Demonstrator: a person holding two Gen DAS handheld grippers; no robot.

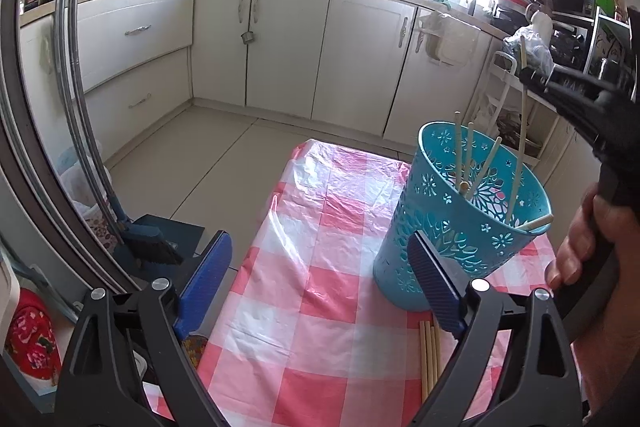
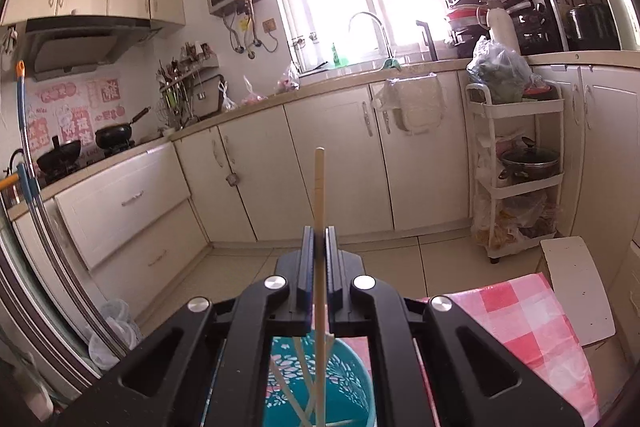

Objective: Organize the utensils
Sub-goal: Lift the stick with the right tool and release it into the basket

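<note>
Blue pads lined the left gripper (image 1: pixel 320 283), whose jaws stood wide apart with nothing between them, hanging over a table (image 1: pixel 304 307) covered in pink-and-white checked plastic. Its right finger (image 1: pixel 436 291) sat in front of the lower wall of a teal basket (image 1: pixel 456 227) with flower-shaped cut-outs; whether pad and basket touched could not be told. Several pale chopsticks (image 1: pixel 468 159) leaned inside the basket, tips poking above the rim. More chopsticks (image 1: pixel 430 359) lay flat on the table just beside the basket's base, partly hidden behind the same finger and cut off by the gripper frame.

From the right wrist view, the right gripper (image 2: pixel 319 247) had its jaws pressed nearly together, clamped on a single chopstick (image 2: pixel 319 187). That chopstick stood upright, its upper end rising well above the fingertips and its lower end reaching down into the basket (image 2: pixel 352 379) directly below. Black gripper frame hid most of the basket there, leaving only a slice of its rim and interior.

From the left wrist view, the right gripper (image 1: pixel 528 73) appeared above the basket at the right edge, held by a hand (image 1: pixel 580 239) that was partly cut off. Its jaws were hard to make out from that side.
</note>
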